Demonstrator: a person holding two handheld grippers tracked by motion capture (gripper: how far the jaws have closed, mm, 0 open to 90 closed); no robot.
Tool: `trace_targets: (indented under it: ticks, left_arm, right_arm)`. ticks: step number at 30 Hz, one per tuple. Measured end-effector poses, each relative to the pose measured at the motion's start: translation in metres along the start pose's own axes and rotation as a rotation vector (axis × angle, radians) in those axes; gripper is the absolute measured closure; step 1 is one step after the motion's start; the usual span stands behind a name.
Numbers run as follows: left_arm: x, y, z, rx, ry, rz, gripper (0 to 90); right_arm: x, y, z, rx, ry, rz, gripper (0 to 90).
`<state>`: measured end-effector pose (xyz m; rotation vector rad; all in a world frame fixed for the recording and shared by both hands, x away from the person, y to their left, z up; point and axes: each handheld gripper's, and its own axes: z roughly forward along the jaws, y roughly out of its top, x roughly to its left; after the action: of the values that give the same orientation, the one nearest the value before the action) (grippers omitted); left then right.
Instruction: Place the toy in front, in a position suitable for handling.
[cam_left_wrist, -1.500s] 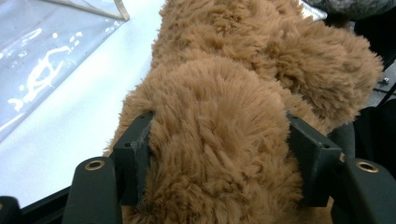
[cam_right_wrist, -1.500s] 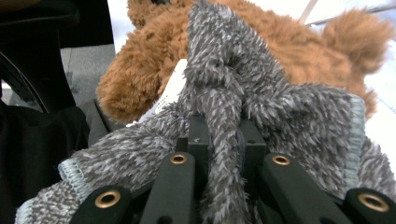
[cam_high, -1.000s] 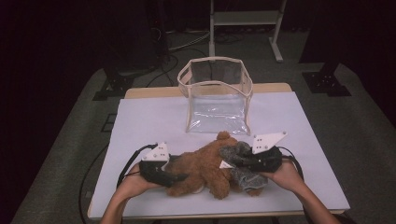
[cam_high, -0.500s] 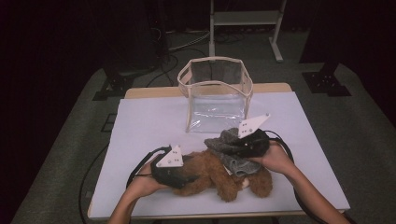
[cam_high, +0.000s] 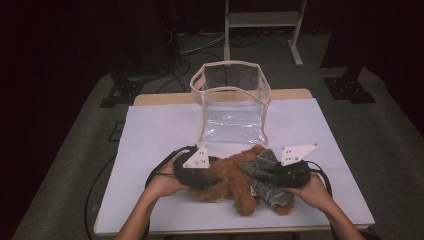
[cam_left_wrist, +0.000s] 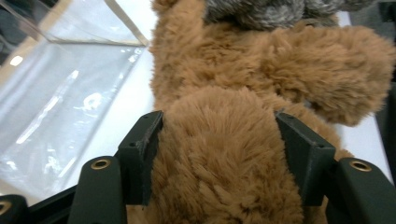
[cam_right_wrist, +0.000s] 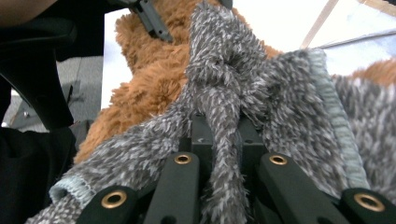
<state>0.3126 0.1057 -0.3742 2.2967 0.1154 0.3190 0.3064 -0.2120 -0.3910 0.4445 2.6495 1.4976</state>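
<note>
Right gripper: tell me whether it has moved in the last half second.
Yes. The right gripper, shut on the grey fuzzy garment, has moved toward the person, away from the clear bag, and now sits low beside the brown teddy bear.

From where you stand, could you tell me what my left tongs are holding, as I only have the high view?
Observer: The left tongs straddle a thick brown limb of the teddy bear, one jaw on each side.
Operator: And the right tongs, please?
Observer: The right tongs are shut on a twisted fold of the grey fuzzy garment.
Operator: Any detail on that garment?
Observer: It has a pale blue ribbed hem.
</note>
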Motion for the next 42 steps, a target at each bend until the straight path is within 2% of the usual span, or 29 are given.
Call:
trace_targets:
  ticks: [1, 4, 5, 6, 7, 8, 12, 14, 16, 17, 19, 21, 26, 31, 33, 34, 36, 38, 42]
  left_arm:
    - [0.0, 0.0, 0.0, 0.0, 0.0, 0.0, 37.8]
    - [-0.005, -0.01, -0.002, -0.032, -0.006, -0.053, 39.1]
    - [-0.005, -0.01, -0.002, -0.032, -0.006, -0.053, 39.6]
    - [-0.006, -0.014, -0.003, -0.049, -0.013, -0.065, 39.6]
    - [-0.007, -0.016, -0.004, -0.057, -0.025, -0.072, 41.0]
    - [-0.009, -0.017, -0.005, -0.065, -0.038, -0.068, 41.0]
    - [-0.013, -0.016, -0.008, -0.059, -0.033, -0.055, 40.2]
    - [-0.014, -0.015, -0.009, -0.055, -0.026, -0.05, 37.7]
    - [-0.014, -0.014, -0.017, -0.059, -0.01, -0.087, 29.9]
    - [-0.014, -0.014, -0.017, -0.059, -0.01, -0.087, 24.8]
    - [-0.017, -0.015, -0.024, -0.054, 0.003, -0.101, 21.4]
    - [-0.021, -0.015, -0.024, -0.044, 0.011, -0.094, 21.1]
    - [-0.021, -0.006, -0.017, 0.023, 0.066, -0.023, 23.0]
    - [-0.01, 0.005, -0.009, 0.076, 0.09, 0.026, 23.2]
    - [-0.008, 0.006, -0.008, 0.081, 0.096, 0.031, 23.5]
    - [-0.002, 0.009, -0.005, 0.095, 0.106, 0.035, 23.4]
    - [0.001, 0.01, -0.004, 0.098, 0.099, 0.029, 23.4]
    - [0.004, 0.005, -0.002, 0.058, 0.03, -0.018, 23.1]
    - [-0.003, -0.013, -0.007, -0.007, -0.017, -0.077, 25.6]
  right_arm:
    - [-0.001, 0.004, -0.001, 0.008, -0.003, -0.006, 81.0]
    - [-0.006, 0.024, -0.003, 0.024, -0.013, -0.04, 80.6]
    - [-0.008, 0.032, -0.002, 0.031, -0.02, -0.053, 80.5]
    - [-0.008, 0.032, -0.002, 0.031, -0.02, -0.053, 80.5]
    - [-0.017, 0.047, 0.004, 0.035, -0.023, -0.07, 80.3]
    - [-0.021, 0.054, 0.008, 0.038, -0.025, -0.077, 80.3]
    - [-0.037, 0.069, 0.025, 0.068, -0.031, -0.087, 80.3]
    - [-0.042, 0.067, 0.033, 0.096, -0.019, -0.075, 80.5]
    - [-0.043, 0.059, 0.035, 0.112, -0.008, -0.063, 80.9]
    - [-0.043, 0.059, 0.035, 0.112, -0.008, -0.063, 80.9]
    - [-0.038, 0.046, 0.027, 0.102, -0.006, -0.039, 81.2]
    - [-0.033, 0.039, 0.023, 0.086, -0.003, -0.028, 81.4]
    - [-0.017, 0.027, 0.016, 0.051, -0.025, -0.019, 82.1]
    - [-0.007, 0.014, 0.007, 0.023, -0.061, -0.002, 82.5]
    - [-0.005, 0.011, 0.004, 0.012, -0.071, 0.001, 82.5]
    - [-0.001, 0.007, 0.0, 0.0, -0.08, 0.01, 82.5]
    - [0.0, 0.006, -0.002, -0.008, -0.083, 0.011, 82.5]
    - [0.005, 0.002, -0.006, -0.027, -0.099, 0.009, 82.4]
    - [0.005, 0.003, -0.003, -0.048, -0.106, -0.025, 82.2]
